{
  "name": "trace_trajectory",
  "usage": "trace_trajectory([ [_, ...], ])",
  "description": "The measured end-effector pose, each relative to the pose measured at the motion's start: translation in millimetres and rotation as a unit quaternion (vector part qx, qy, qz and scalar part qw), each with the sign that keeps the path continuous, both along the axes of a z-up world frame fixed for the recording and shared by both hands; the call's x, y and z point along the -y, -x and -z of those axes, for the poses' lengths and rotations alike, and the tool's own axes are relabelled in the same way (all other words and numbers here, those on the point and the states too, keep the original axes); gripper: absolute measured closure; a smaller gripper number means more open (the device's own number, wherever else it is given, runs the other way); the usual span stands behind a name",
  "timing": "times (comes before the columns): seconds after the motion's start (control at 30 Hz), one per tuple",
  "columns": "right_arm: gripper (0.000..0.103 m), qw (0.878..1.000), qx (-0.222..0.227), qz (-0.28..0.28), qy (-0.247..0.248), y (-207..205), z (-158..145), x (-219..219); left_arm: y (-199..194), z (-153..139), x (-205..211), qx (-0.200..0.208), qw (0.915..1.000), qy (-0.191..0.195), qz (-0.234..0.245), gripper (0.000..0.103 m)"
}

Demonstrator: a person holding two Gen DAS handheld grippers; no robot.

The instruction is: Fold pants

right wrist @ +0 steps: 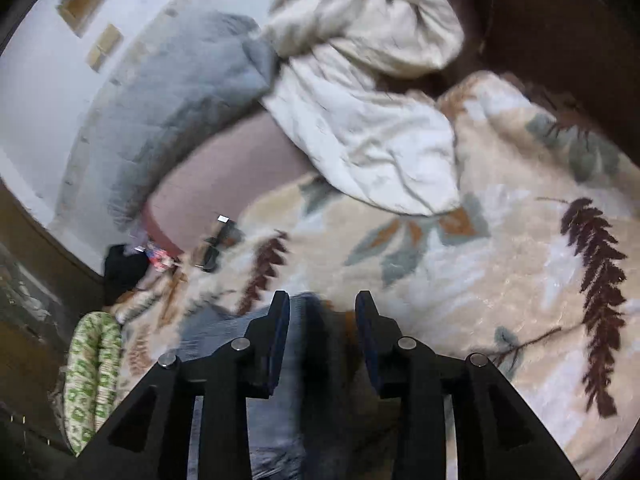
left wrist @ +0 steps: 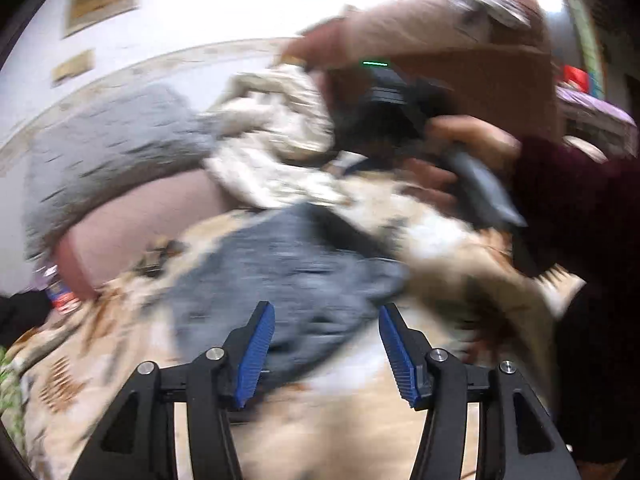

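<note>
Left wrist view, blurred: left gripper (left wrist: 326, 320) over bed, jaws parted, blue pads clear of cloth. Pants (left wrist: 296, 276), blue-grey denim, lie crumpled on leaf-patterned blanket (left wrist: 100, 360) just ahead of fingertips, nothing pinched. Beyond, right hand (left wrist: 460, 152) around black handle of other tool, dark red sleeve (left wrist: 580, 208) behind. Cream quilt (left wrist: 272, 132) and grey pillow (left wrist: 108, 140) near wall.

Right wrist view: right gripper (right wrist: 322, 308) jaws apart, pants (right wrist: 280, 380) between them, blurred, pads not pressing. Blanket (right wrist: 500, 260) spreads ahead, cream quilt (right wrist: 360, 120) heaped beyond, grey pillow (right wrist: 172, 100) left.
</note>
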State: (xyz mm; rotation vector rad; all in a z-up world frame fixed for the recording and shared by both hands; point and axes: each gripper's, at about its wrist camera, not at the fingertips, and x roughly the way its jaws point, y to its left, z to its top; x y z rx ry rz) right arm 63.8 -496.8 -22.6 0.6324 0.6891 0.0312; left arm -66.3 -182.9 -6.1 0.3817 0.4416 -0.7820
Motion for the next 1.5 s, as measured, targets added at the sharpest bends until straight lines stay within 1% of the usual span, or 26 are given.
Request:
trace_trajectory([
  [0.07, 0.067, 1.000, 0.017, -0.009, 0.004, 10, -9, -16, -30, -12, -23, -0.008, 0.9980, 0.032, -0.053, 0.045],
  [0.1, 0.067, 1.000, 0.023, -0.018, 0.009, 14, -11, -27, -51, -19, -38, -0.018, 0.9940, 0.054, -0.093, 0.044],
  [0.13, 0.067, 0.999, 0.029, -0.027, 0.016, 15, -13, -38, -66, -21, -47, -0.026, 0.9908, 0.066, -0.115, 0.044],
  [0.2, 0.067, 0.998, 0.037, -0.046, 0.036, 8, -17, -60, -93, -19, -61, -0.046, 0.9853, 0.078, -0.145, 0.044],
  [0.23, 0.067, 0.996, 0.045, -0.060, 0.055, 2, -21, -75, -104, -17, -63, -0.054, 0.9838, 0.078, -0.152, 0.044],
  [0.27, 0.067, 0.994, 0.052, -0.070, 0.062, -3, -22, -85, -111, -14, -65, -0.059, 0.9821, 0.080, -0.160, 0.044],
  [0.33, 0.067, 0.993, 0.058, -0.090, 0.060, -15, -23, -101, -123, -3, -67, -0.074, 0.9788, 0.078, -0.174, 0.044],
  [0.4, 0.067, 0.991, 0.054, -0.102, 0.062, -30, -19, -115, -130, 9, -62, -0.095, 0.9774, 0.069, -0.176, 0.044],
  [0.47, 0.067, 0.989, 0.037, -0.118, 0.077, -42, -11, -128, -132, 21, -47, -0.103, 0.9798, 0.041, -0.166, 0.044],
  [0.53, 0.067, 0.985, -0.011, -0.128, 0.115, -51, 3, -137, -125, 31, -34, -0.098, 0.9839, 0.017, -0.148, 0.044],
  [0.63, 0.067, 0.976, -0.065, -0.132, 0.159, -53, 25, -140, -118, 46, -19, -0.109, 0.9850, -0.010, -0.133, 0.044],
  [0.67, 0.067, 0.976, -0.083, -0.125, 0.158, -53, 32, -135, -117, 51, -17, -0.118, 0.9840, -0.014, -0.133, 0.044],
  [0.7, 0.067, 0.978, -0.094, -0.119, 0.141, -51, 39, -127, -119, 58, -16, -0.132, 0.9817, -0.017, -0.136, 0.044],
  [0.77, 0.068, 0.981, -0.101, -0.115, 0.119, -48, 47, -117, -120, 66, -16, -0.148, 0.9790, -0.014, -0.140, 0.043],
  [0.87, 0.068, 0.984, -0.113, -0.107, 0.091, -48, 57, -108, -122, 73, -15, -0.148, 0.9786, -0.018, -0.142, 0.042],
  [0.93, 0.068, 0.986, -0.115, -0.099, 0.072, -49, 65, -103, -122, 75, -12, -0.146, 0.9785, -0.026, -0.143, 0.042],
  [1.0, 0.068, 0.987, -0.114, -0.096, 0.060, -52, 66, -99, -125, 78, -11, -0.153, 0.9772, -0.027, -0.145, 0.040],
  [1.03, 0.068, 0.988, -0.112, -0.095, 0.056, -52, 67, -98, -128, 79, -12, -0.159, 0.9758, -0.026, -0.147, 0.037],
  [1.07, 0.068, 0.988, -0.109, -0.096, 0.056, -51, 67, -99, -131, 79, -14, -0.167, 0.9737, -0.023, -0.153, 0.032],
  [1.13, 0.068, 0.989, -0.094, -0.096, 0.064, -48, 64, -100, -136, 77, -20, -0.185, 0.9690, -0.011, -0.164, 0.028],
  [1.2, 0.066, 0.989, -0.084, -0.095, 0.072, -46, 58, -104, -136, 70, -27, -0.194, 0.9660, 0.004, -0.171, 0.028],
  [1.23, 0.064, 0.989, -0.084, -0.093, 0.078, -40, 51, -106, -134, 65, -28, -0.189, 0.9664, 0.005, -0.175, 0.029],
  [1.27, 0.055, 0.989, -0.082, -0.091, 0.083, -32, 42, -108, -132, 60, -29, -0.179, 0.9679, 0.003, -0.176, 0.029],
  [1.33, 0.041, 0.990, -0.064, -0.088, 0.095, -17, 27, -112, -123, 44, -29, -0.141, 0.9738, -0.005, -0.178, 0.029],
  [1.4, 0.041, 0.990, -0.039, -0.077, 0.113, 3, 16, -115, -114, 31, -31, -0.116, 0.9769, -0.004, -0.180, 0.029],
  [1.5, 0.041, 0.991, -0.042, -0.074, 0.106, 22, 17, -122, -106, 22, -33, -0.109, 0.9778, -0.001, -0.179, 0.027],
])
